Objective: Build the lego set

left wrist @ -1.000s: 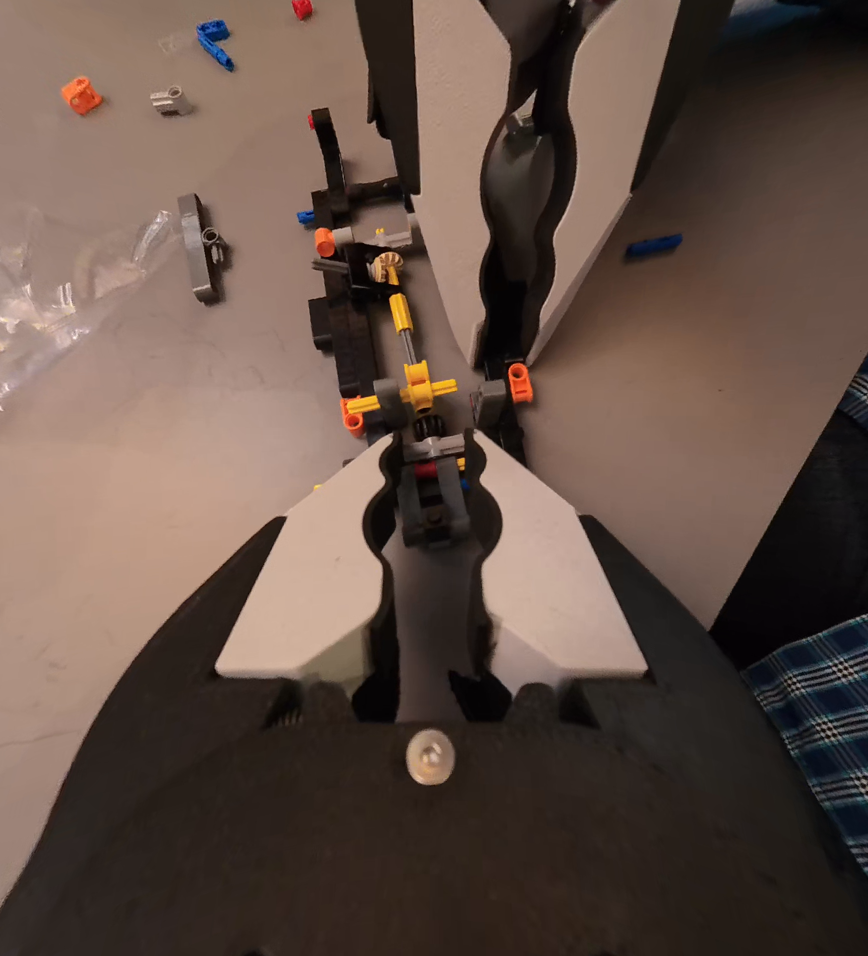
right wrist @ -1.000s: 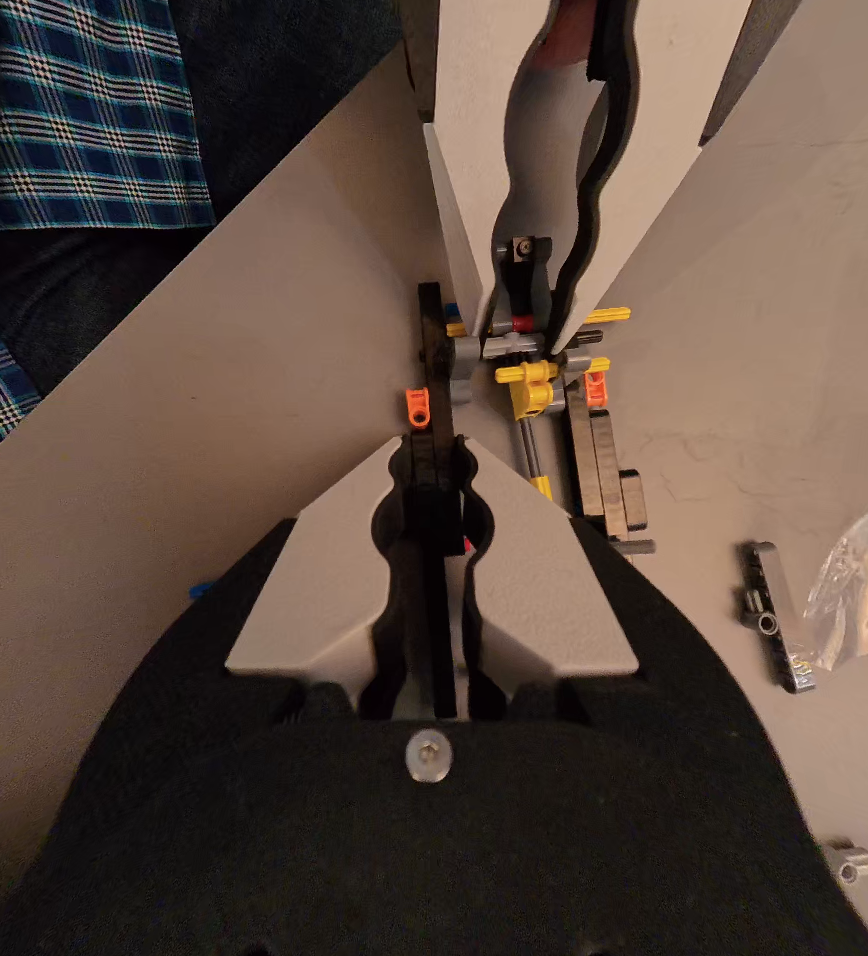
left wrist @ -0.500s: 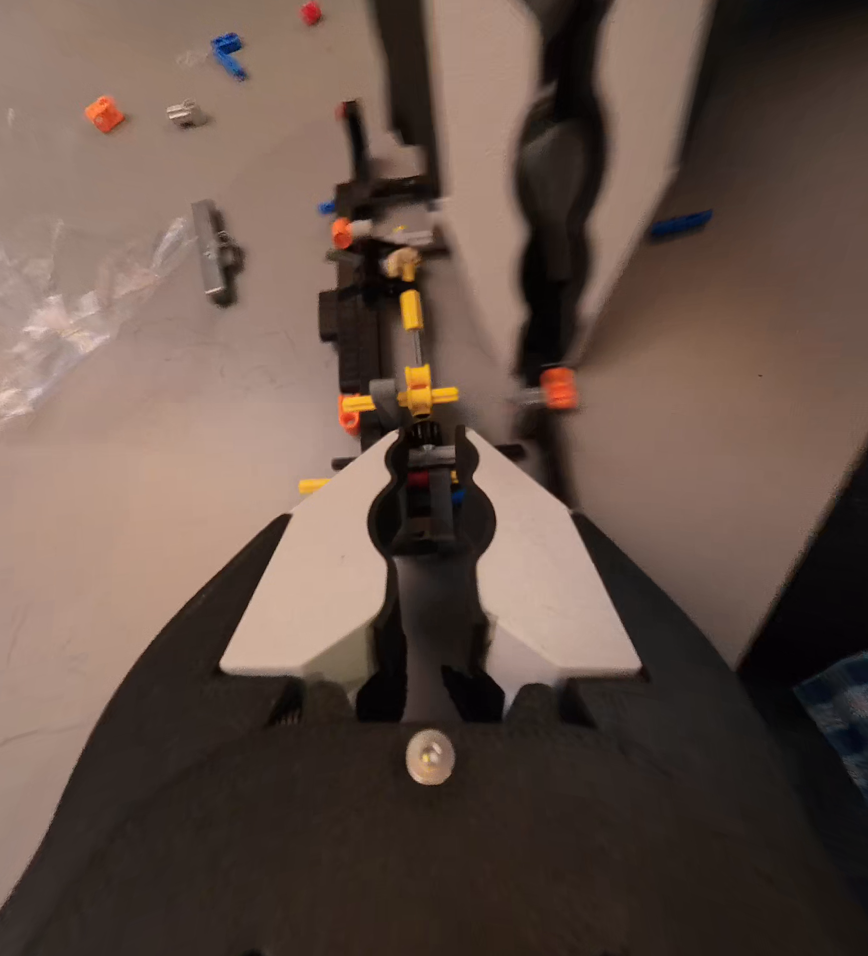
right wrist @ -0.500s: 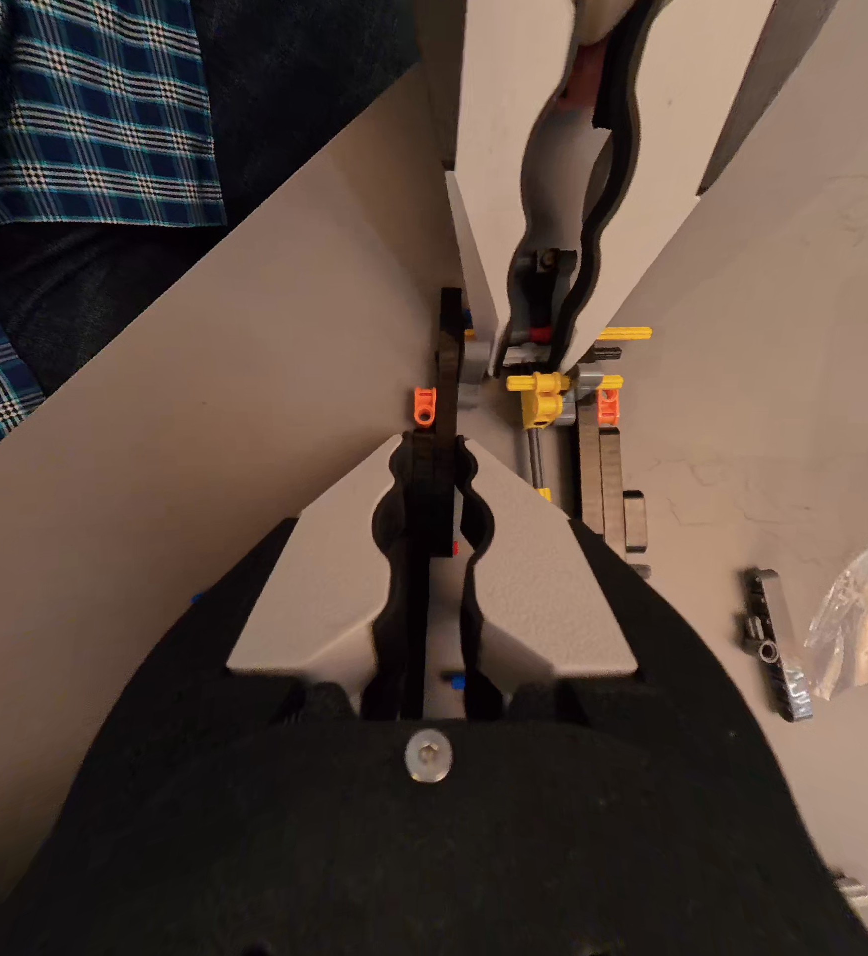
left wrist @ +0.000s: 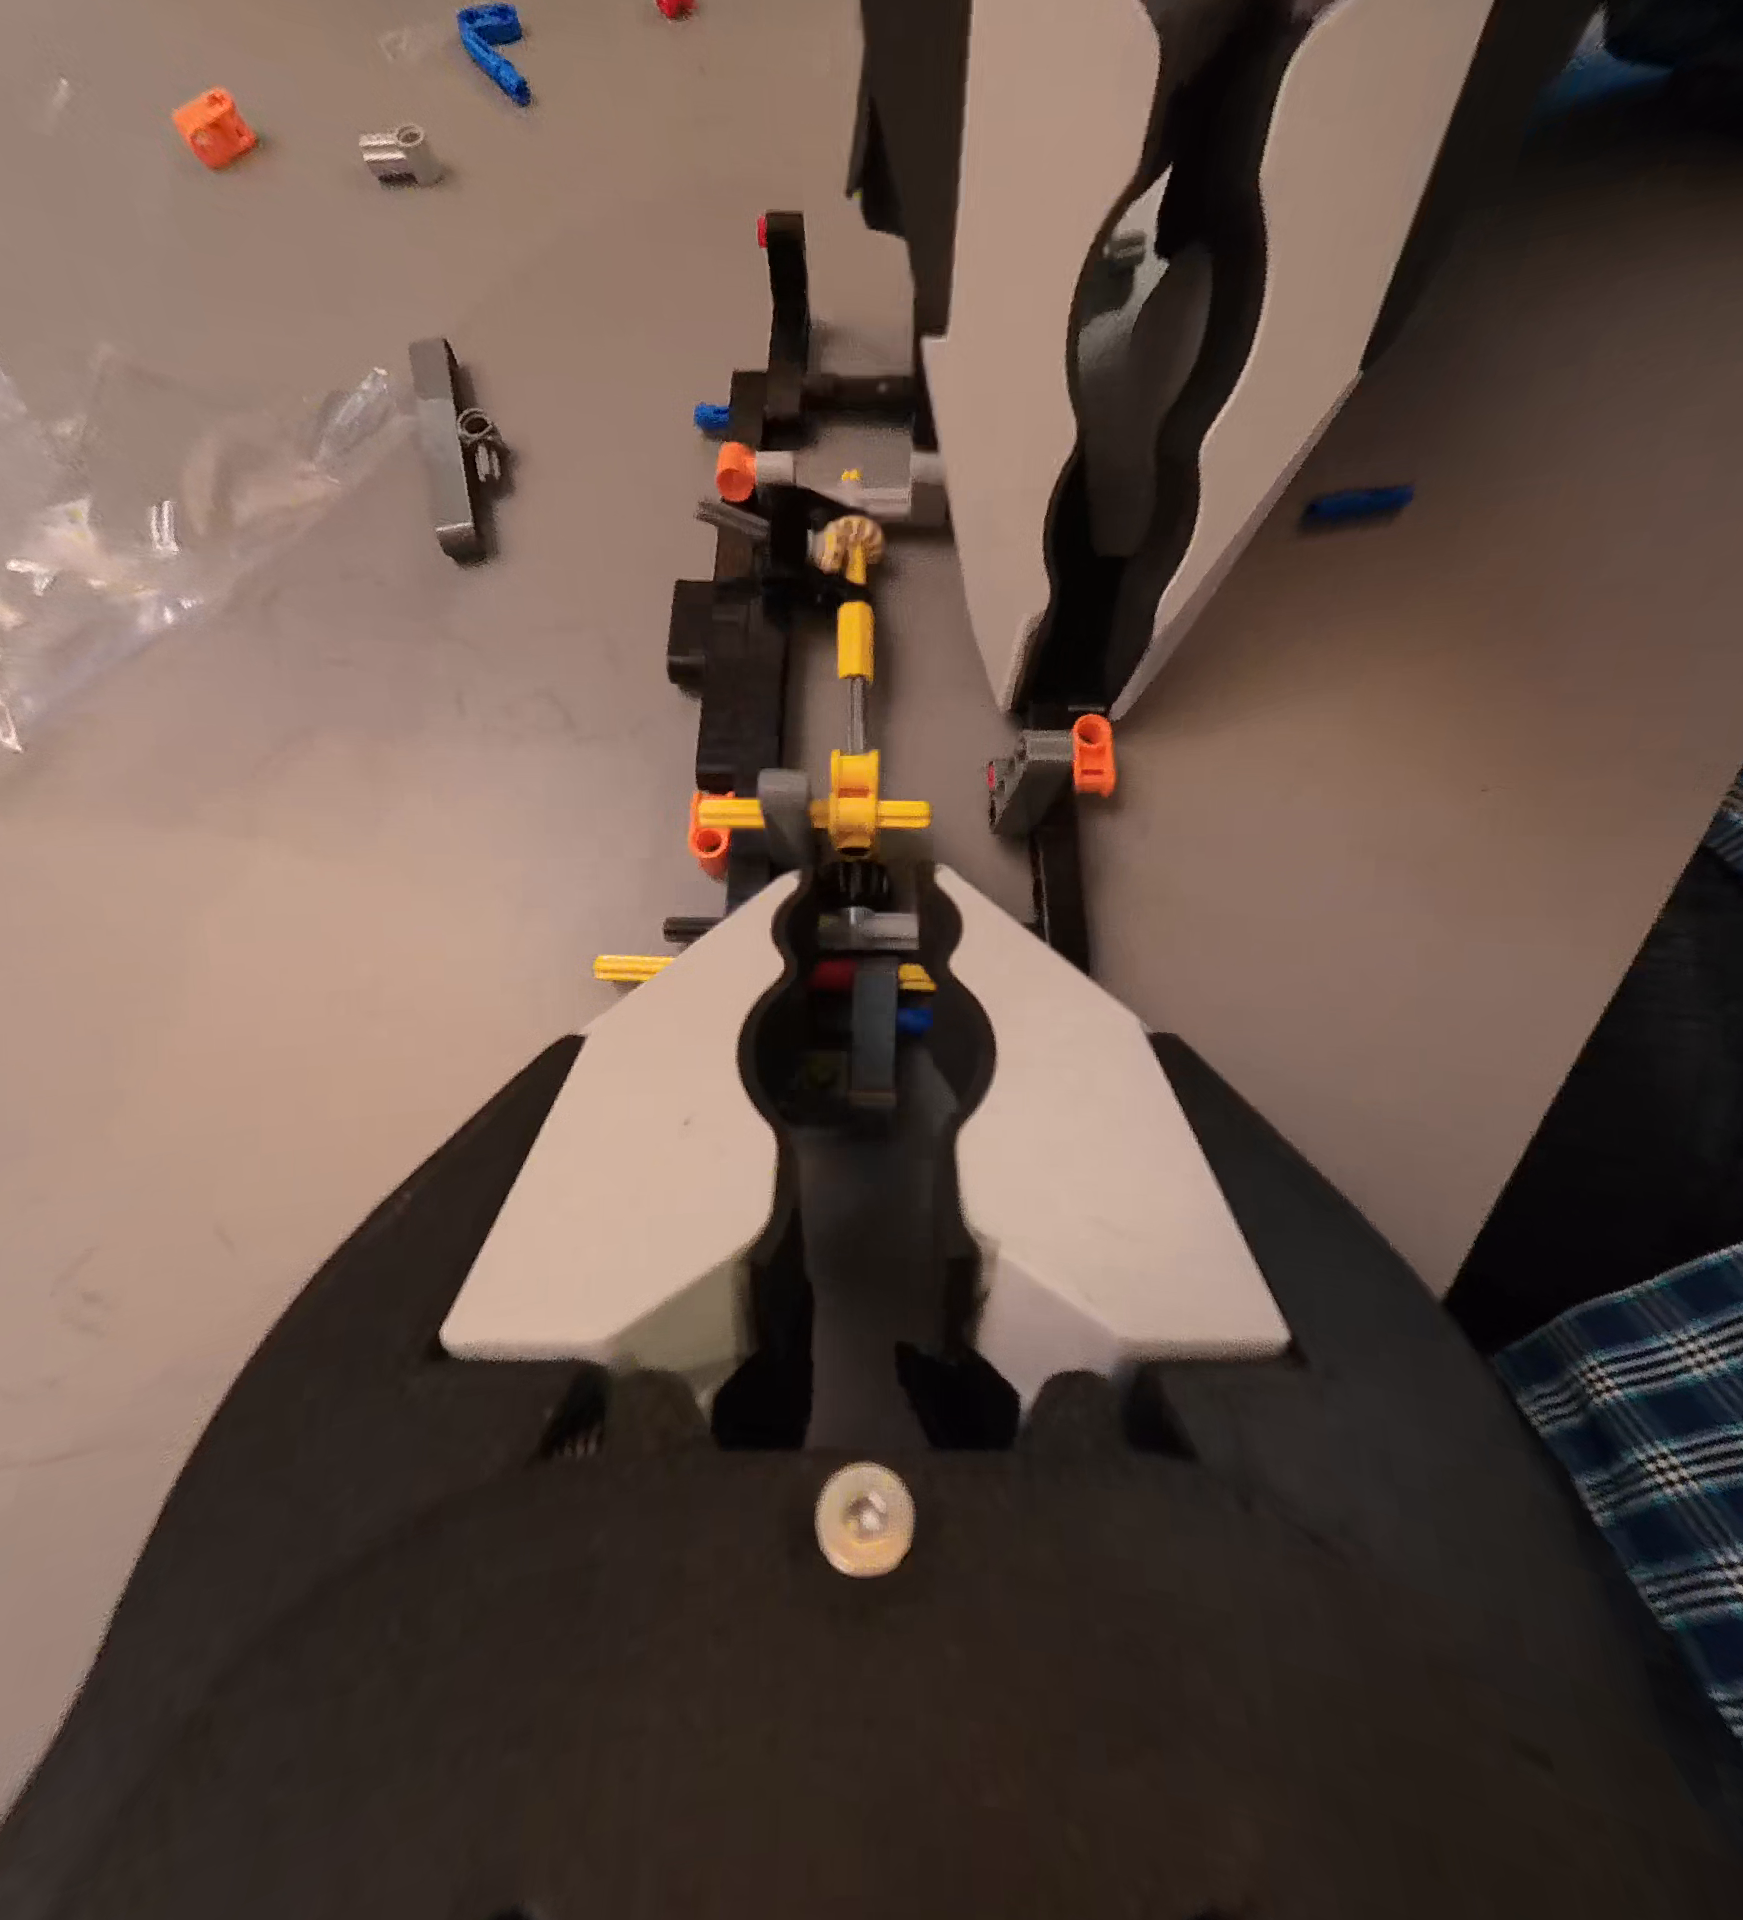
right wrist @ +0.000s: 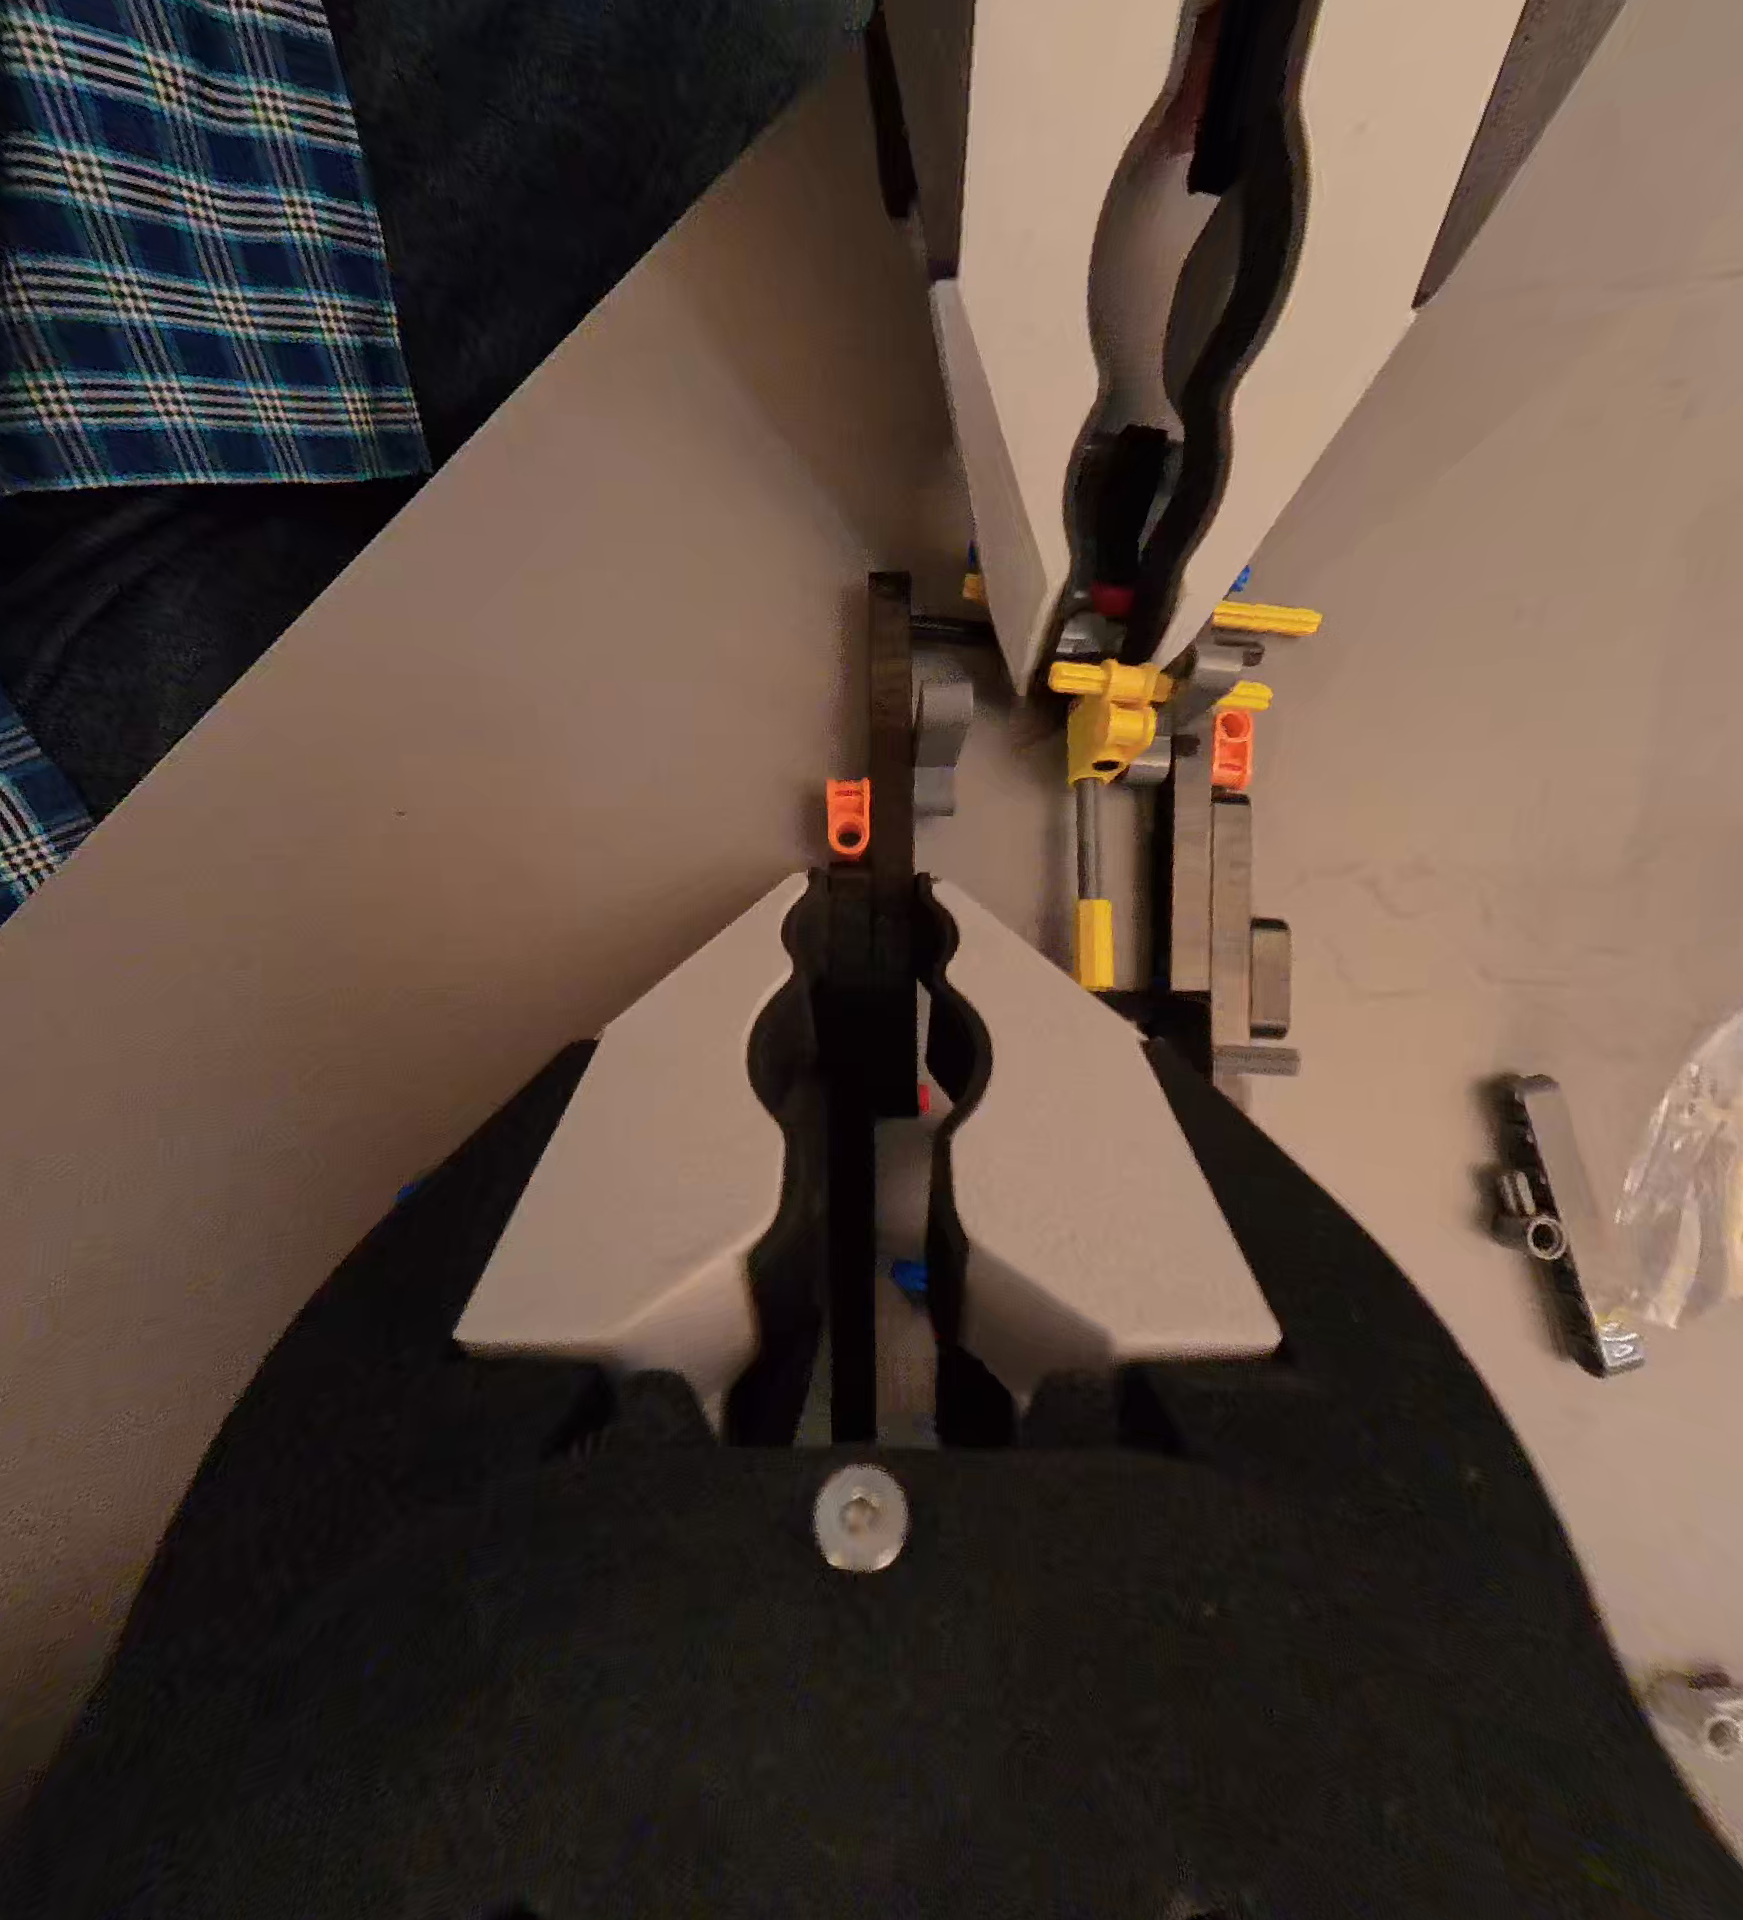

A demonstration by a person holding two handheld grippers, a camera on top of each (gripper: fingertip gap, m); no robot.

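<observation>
The left gripper [left wrist: 865, 914] is clamped on the near end of the lego chassis [left wrist: 742, 665], its 2 fingers pressed together around a dark grey block with red, yellow and blue bits showing between them. The right gripper [right wrist: 862, 904] is clamped on a long black beam [right wrist: 888, 707] that carries an orange connector [right wrist: 848, 816] and stands just beside the chassis, apart from its other side rail. From the left gripper outward, a yellow cross-axle joint [left wrist: 851, 805] leads along a grey shaft with a yellow sleeve to a tan gear [left wrist: 849, 540], so the drive line looks assembled and the frame around it partly closed. I judge the build to be early to middle: the black beam is seemingly not yet joined. Loose parts remain on the table [left wrist: 223, 935]: an orange block [left wrist: 214, 127], a grey connector [left wrist: 394, 156], a blue angled piece [left wrist: 493, 47], a grey beam [left wrist: 446, 447] and a clear plastic bag [left wrist: 67, 520] at the far left, well apart from the model.
</observation>
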